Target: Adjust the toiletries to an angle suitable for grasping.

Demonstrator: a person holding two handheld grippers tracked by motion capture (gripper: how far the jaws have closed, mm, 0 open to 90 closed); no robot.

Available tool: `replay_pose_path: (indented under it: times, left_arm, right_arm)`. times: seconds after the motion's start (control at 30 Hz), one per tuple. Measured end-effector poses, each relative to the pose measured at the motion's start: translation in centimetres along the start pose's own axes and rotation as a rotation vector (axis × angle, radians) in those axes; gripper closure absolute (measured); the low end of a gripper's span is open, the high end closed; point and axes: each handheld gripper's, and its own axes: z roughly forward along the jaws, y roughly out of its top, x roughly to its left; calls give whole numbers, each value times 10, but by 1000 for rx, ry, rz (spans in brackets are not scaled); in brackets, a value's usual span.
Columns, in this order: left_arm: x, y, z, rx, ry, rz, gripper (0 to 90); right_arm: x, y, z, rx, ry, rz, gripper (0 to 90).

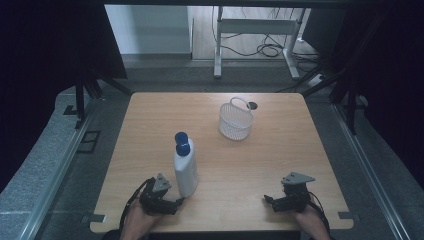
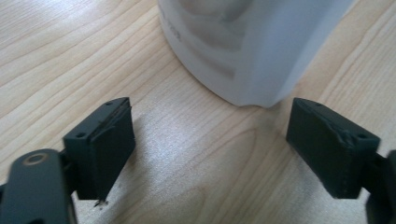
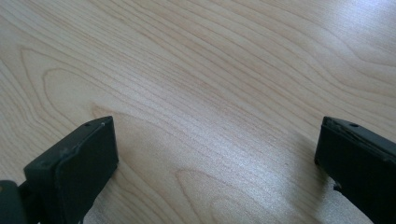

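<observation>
A white bottle (image 1: pixel 185 170) with a blue cap (image 1: pixel 182 142) stands upright near the table's front left. In the left gripper view its base (image 2: pixel 247 46) rises just beyond the jaws. My left gripper (image 1: pixel 180 201) rests low on the table at the foot of the bottle, jaws wide apart, nothing between them, and its pads (image 2: pixel 109 144) are clear of the bottle. My right gripper (image 1: pixel 268 200) sits at the front right, open over bare wood (image 3: pixel 210 93), far from the bottle.
A white mesh basket (image 1: pixel 235 120) with a handle stands at the back middle of the wooden table (image 1: pixel 280 150). A small round hole (image 1: pixel 252 105) lies behind it. Dark floor and frame rails surround the table; a desk frame and cables stand beyond.
</observation>
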Motion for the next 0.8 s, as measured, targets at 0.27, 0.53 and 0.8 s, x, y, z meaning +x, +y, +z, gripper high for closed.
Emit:
replay_pose_path:
  times: [0.27,0.53,0.8]
  left_arm:
    - [4,2,-8,-26,10,-12,229]
    - [13,3,-17,-46,13,-36,333]
    - [17,6,-20,-56,11,-47,445]
  right_arm:
    - [0,0,0,0,-1,0,0]
    - [0,0,0,0,0,0,0]
    - [0,0,0,0,-1,-1,0]
